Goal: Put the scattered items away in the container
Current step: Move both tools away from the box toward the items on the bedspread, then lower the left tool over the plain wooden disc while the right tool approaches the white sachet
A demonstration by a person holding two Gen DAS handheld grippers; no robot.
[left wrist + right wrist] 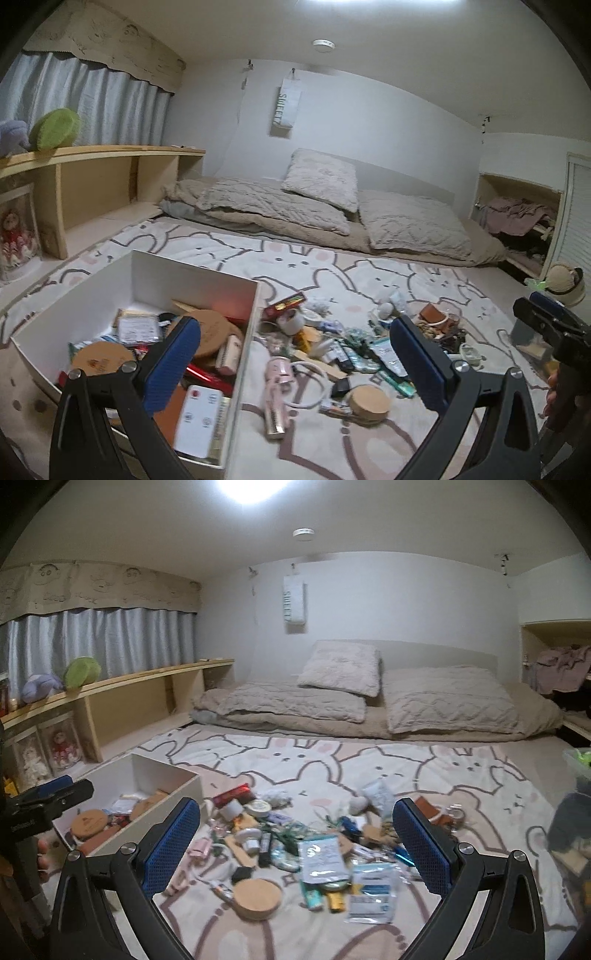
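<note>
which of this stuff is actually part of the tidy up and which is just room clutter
Part of the job:
- white box, already holding some items
- scattered pile on the rabbit blanket: round wooden lid, pink handheld fan, foil pouch
- left claw and right claw, both open and empty

Just lying about:
- pillows
- green plush on the wooden shelf
- hanging wall sign

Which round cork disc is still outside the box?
The thick cork disc lying on the rabbit blanket, nearest the cameras; the other discs lie inside the white box.

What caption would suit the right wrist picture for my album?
Open right gripper hovering above scattered items on a bunny-print blanket, white box half filled at left.
</note>
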